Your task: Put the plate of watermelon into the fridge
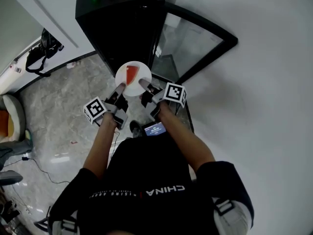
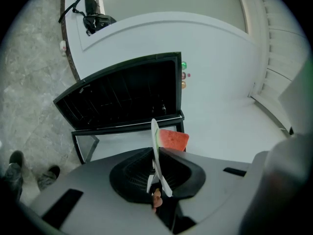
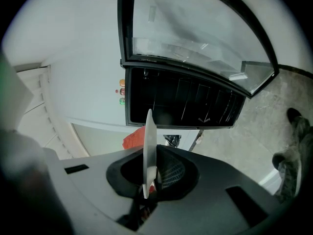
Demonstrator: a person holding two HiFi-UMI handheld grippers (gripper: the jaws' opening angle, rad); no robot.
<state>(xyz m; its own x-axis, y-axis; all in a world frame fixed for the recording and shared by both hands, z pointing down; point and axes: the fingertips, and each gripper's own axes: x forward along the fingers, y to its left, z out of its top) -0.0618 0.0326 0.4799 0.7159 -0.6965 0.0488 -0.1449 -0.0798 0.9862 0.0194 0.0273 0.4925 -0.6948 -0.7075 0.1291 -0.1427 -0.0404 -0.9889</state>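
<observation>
Closest to the head view is the person's black shirt [image 1: 146,190], with "CHINA" printed in white across it and reading upside down from here; a smaller line beside it is too fine to read. Beyond it both forearms reach toward the black fridge [image 1: 122,23], whose glass door [image 1: 190,43] stands swung open to its right. The left gripper [image 1: 120,89] and right gripper [image 1: 145,85], each carrying a marker cube, pinch opposite rims of a round white plate [image 1: 133,77] held face up just in front of the fridge's open front, not inside it. On the plate lies a wedge of watermelon [image 1: 132,74], its long axis running from fridge to person, broad end toward the fridge and tip pointing back at the person. A small lit screen [image 1: 154,129] sits near the right wrist, its text too small to make out. In the left gripper view the left gripper's [image 2: 156,180] jaws are closed tight on the plate's [image 2: 157,155] rim, the plate seen edge-on as a thin white blade with the red watermelon [image 2: 172,139] on its far side, the dark fridge [image 2: 122,94] interior straight ahead. In the right gripper view the right gripper [image 3: 149,180] likewise clamps the plate [image 3: 149,146] edge-on, the watermelon [image 3: 133,140] peeking out beside it, the fridge [image 3: 181,104] open ahead with its glass door [image 3: 195,28] swung wide.
</observation>
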